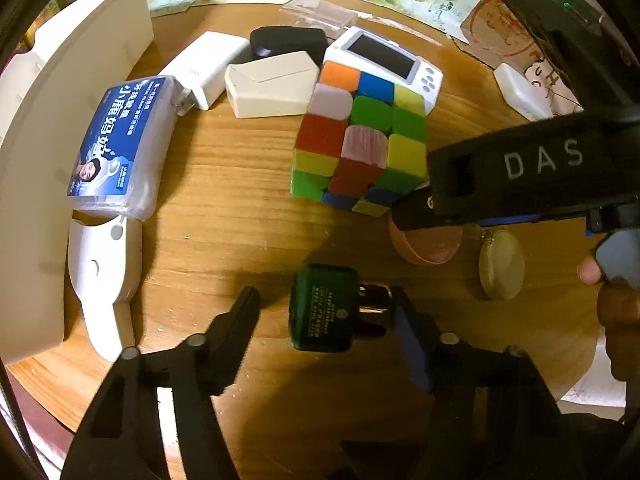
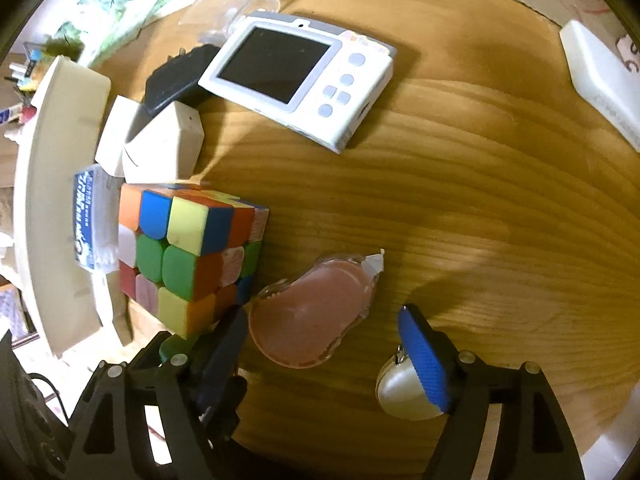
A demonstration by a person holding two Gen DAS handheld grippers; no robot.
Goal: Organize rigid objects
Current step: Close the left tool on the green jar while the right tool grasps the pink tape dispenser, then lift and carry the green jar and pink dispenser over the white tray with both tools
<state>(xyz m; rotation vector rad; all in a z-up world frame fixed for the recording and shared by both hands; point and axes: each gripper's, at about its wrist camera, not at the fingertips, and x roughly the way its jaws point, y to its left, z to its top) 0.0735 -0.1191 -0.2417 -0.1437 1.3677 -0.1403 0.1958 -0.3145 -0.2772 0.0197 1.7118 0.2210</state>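
Note:
On the round wooden table, my left gripper [image 1: 326, 312] is open around a dark green bottle with a gold cap [image 1: 324, 308] lying on its side; the cap touches the right finger. A colourful puzzle cube [image 1: 360, 136] stands beyond it, also in the right wrist view [image 2: 188, 256]. My right gripper [image 2: 324, 336] is open around a pink correction-tape dispenser [image 2: 316, 312]. In the left wrist view the right gripper [image 1: 416, 212] hovers over that pink dispenser [image 1: 428, 244]. A cream oval tape measure [image 2: 400, 392] lies under the right finger.
A white toy camera [image 2: 296, 76], a black case [image 1: 288, 42], white chargers [image 1: 208, 68] and a cream box [image 1: 272, 84] sit behind the cube. A blue floss packet [image 1: 120, 140] and white holder [image 1: 104, 276] lie by the white tray [image 1: 44, 160] at left.

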